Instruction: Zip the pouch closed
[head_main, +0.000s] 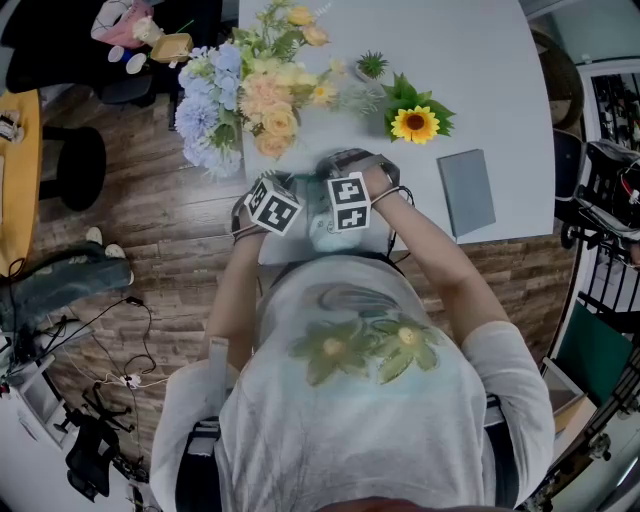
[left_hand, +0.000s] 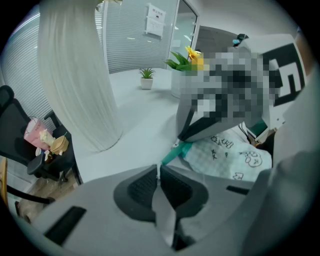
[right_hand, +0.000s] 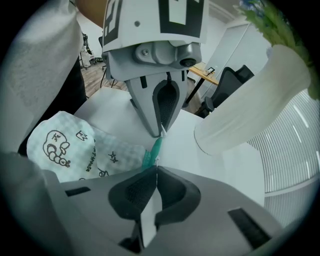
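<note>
At the table's (head_main: 480, 90) near edge lies the pouch (right_hand: 75, 145). The left gripper (left_hand: 159, 172) and right gripper (right_hand: 156, 170) meet tip to tip over it, each pinched shut on the teal zipper strip (right_hand: 155, 147), which runs left-right between them.

A: Entry one, pouch (right_hand: 70, 150): print?
B: Cartoon doodles and a short word, too small to read.
A: Entry two, wall notice (left_hand: 156, 20)?
B: Illegible at this size.

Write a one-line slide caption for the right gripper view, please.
Right gripper and left gripper, jaws shut, pinch the teal zipper of the checked pouch from opposite sides.
</note>
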